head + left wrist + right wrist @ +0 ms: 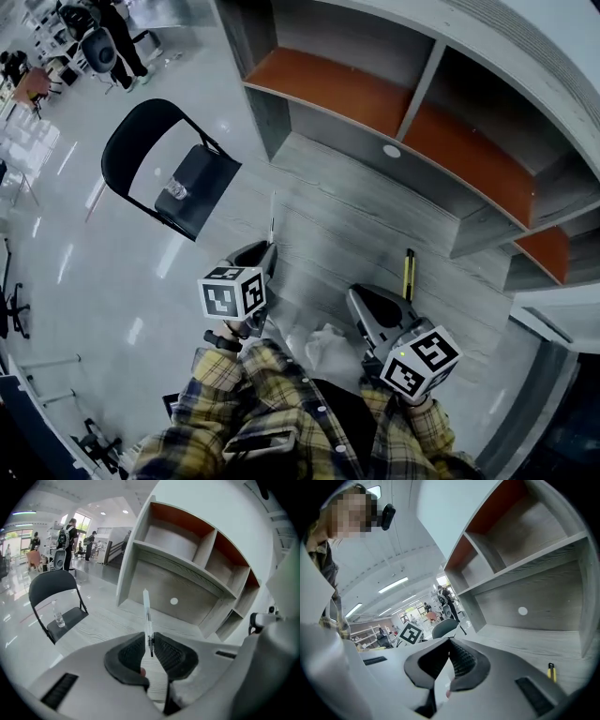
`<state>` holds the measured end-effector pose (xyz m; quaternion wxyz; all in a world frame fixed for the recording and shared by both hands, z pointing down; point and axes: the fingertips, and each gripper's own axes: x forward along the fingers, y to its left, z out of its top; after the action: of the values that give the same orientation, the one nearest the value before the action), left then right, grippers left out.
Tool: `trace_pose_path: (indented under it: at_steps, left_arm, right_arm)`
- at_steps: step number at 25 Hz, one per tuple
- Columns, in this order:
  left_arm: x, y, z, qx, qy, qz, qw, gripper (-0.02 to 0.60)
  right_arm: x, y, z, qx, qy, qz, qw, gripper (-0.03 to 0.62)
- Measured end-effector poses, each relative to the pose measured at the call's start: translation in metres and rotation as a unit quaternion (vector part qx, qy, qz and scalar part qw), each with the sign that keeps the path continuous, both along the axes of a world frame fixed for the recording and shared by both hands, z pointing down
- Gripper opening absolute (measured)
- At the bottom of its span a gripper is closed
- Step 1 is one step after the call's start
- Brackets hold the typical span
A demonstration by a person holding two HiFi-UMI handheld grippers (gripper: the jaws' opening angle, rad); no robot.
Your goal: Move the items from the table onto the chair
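My left gripper [270, 246] [151, 637] is shut on a clear pen [147, 616] with a dark tip. The pen [272, 225] sticks up and forward out of the jaws above the grey wood-grain table [356, 225]. To the left stands a black folding chair [159, 159] [56, 597], and a small clear bottle [176, 190] [58, 617] is upright on its seat. My right gripper [354, 292] [450, 641] is shut over the table with nothing between its tips. A yellow and black utility knife [409, 272] [551, 671] lies on the table just beyond it.
A grey shelf unit with orange panels [394, 103] lines the back of the table. Something white and crumpled [323, 347] sits between the two grippers, close to my body. Shiny floor surrounds the chair, and people and office chairs [98, 47] are far off.
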<state>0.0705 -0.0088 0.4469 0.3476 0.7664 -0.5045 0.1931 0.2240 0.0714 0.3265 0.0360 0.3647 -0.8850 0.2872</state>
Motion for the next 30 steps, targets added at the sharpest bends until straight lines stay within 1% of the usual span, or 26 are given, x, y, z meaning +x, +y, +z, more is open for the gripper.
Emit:
trace_pose_path:
  at_steps: [4, 9, 14, 16, 19, 22, 24, 26, 30]
  left_arm:
    - [-0.065, -0.002, 0.002, 0.003, 0.006, -0.022, 0.9997, 0.061]
    - [-0.147, -0.028, 0.017, -0.003, 0.015, -0.037, 0.9992, 0.061]
    - [-0.230, -0.055, 0.026, -0.018, 0.011, -0.031, 0.9993, 0.063]
    - [-0.263, -0.073, 0.035, -0.023, 0.009, -0.027, 0.9993, 0.061]
    - [-0.310, -0.104, 0.069, -0.038, 0.002, -0.019, 0.9991, 0.063]
    - [-0.346, -0.123, 0.112, -0.067, 0.008, -0.020, 0.9975, 0.063]
    - [-0.364, -0.133, 0.142, -0.084, 0.014, -0.027, 0.9960, 0.063]
    - [-0.378, -0.141, 0.172, -0.098, 0.013, -0.034, 0.9945, 0.063]
    - [-0.396, -0.147, 0.234, -0.138, 0.020, -0.046, 0.9892, 0.063]
  right_arm:
    - [-0.064, -0.012, 0.005, -0.005, 0.004, -0.022, 1.000, 0.017]
    - [-0.146, -0.042, 0.026, -0.017, 0.023, -0.041, 0.999, 0.017]
    - [-0.232, -0.070, 0.035, -0.034, 0.024, -0.033, 0.999, 0.017]
    - [-0.269, -0.089, 0.044, -0.040, 0.024, -0.032, 0.998, 0.017]
    - [-0.323, -0.125, 0.071, -0.052, 0.022, -0.036, 0.998, 0.017]
    - [-0.369, -0.152, 0.104, -0.073, 0.030, -0.040, 0.996, 0.017]
    - [-0.394, -0.169, 0.126, -0.082, 0.035, -0.049, 0.995, 0.017]
    - [-0.416, -0.183, 0.144, -0.088, 0.039, -0.058, 0.994, 0.017]
    - [-0.451, -0.202, 0.174, -0.104, 0.035, -0.067, 0.992, 0.017]
